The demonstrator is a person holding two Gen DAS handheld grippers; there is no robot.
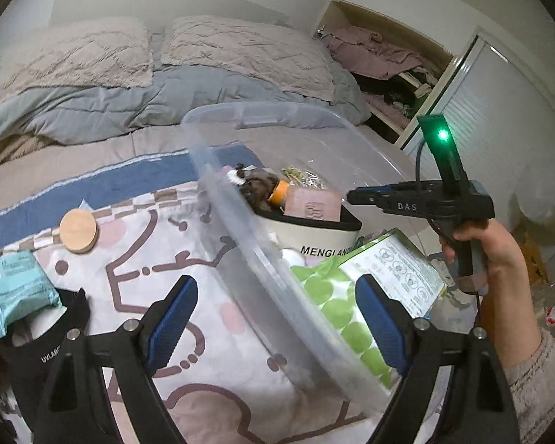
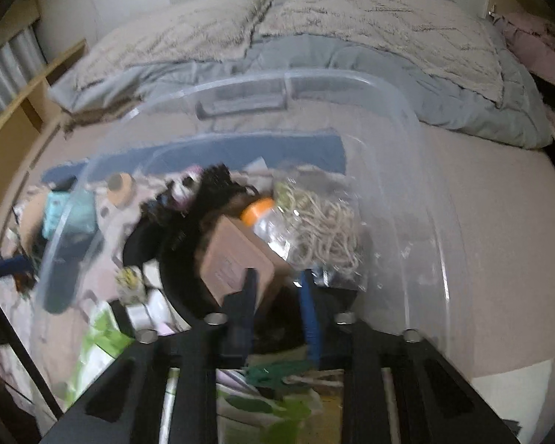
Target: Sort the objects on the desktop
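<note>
Now my right gripper (image 2: pixel 277 288) sits nearly closed, empty, over the clear bin (image 1: pixel 262 118). Left gripper (image 1: pixel 277 318) open, empty; swing to the wooden lid (image 1: pixel 78 231) at 10 o'clock, square the pads first.

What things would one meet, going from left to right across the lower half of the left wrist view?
Teal packet → black cap → round wooden lid → clear bin wall → green-dotted pack → person's hand holding the right gripper.
</note>
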